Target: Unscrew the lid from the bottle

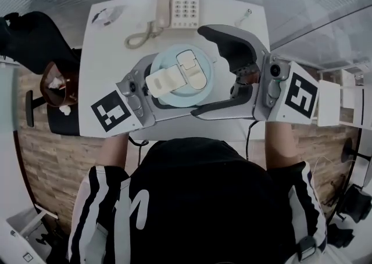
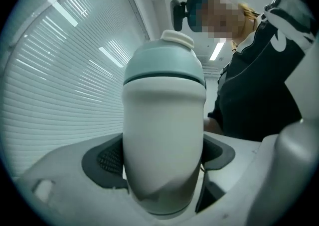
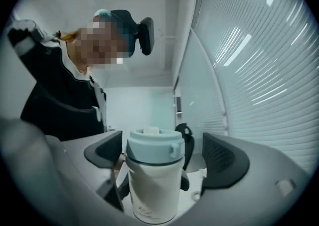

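White surface point(image 1: 102, 65) with a telephone point(image 1: 180, 4) at its far end lies below me. My left tongs point(image 2: 162, 156) pinch the bottle point(image 2: 163, 120) by its lower body, above the near edge. Its blue lid point(image 3: 152, 146) is still seated. My right tongs point(image 3: 167, 155) stand spread either side of that lid, clear of it, so I judge the unscrewing is all left to do.

Office: desk phone point(image 1: 180, 6) on white desk point(image 1: 102, 65), slatted window blinds point(image 2: 55, 85), wood-look floor point(image 1: 46, 158)
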Demonstrator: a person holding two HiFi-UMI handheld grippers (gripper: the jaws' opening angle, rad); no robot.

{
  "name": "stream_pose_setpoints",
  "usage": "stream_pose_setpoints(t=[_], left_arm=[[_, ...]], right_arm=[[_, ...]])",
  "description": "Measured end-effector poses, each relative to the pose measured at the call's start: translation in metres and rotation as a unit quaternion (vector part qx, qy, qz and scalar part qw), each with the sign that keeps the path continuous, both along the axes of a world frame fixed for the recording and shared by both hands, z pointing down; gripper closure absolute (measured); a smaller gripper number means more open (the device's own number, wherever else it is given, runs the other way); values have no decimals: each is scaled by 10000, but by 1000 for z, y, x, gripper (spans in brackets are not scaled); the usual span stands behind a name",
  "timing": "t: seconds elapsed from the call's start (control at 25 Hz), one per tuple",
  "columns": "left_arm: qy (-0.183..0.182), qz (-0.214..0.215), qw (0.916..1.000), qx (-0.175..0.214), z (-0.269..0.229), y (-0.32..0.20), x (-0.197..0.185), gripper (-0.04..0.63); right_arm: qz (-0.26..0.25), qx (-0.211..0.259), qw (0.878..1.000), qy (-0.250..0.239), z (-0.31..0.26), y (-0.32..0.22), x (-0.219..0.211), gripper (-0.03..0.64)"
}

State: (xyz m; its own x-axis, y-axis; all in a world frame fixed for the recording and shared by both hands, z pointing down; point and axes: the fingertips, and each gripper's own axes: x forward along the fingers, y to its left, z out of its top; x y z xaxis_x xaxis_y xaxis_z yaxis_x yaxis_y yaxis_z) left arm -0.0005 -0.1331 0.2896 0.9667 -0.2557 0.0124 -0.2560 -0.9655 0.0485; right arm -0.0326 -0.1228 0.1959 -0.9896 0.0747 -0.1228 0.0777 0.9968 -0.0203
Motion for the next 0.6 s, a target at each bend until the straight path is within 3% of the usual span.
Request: stream_pose_setpoints(t=[0.08,0.24,0.36,0.6], left_arm=[[-34,-535,9986,22,2,-15,-8,166],[165,-1407,9899,-75,0,-40,-18,167],[99,-1734,9848,-70,3,-49,-19,166],[23,-2108,9775,-95,5,-55,-14,166]], right_arm=[[867,1,9962,-76,-2,-10,1,130],[2213,3,9752,-90,0,-23,-2,136],[2477,52,9688,-3,7,-21,-11,190],[2864,388,9569,277,14,-29,-22,192]])
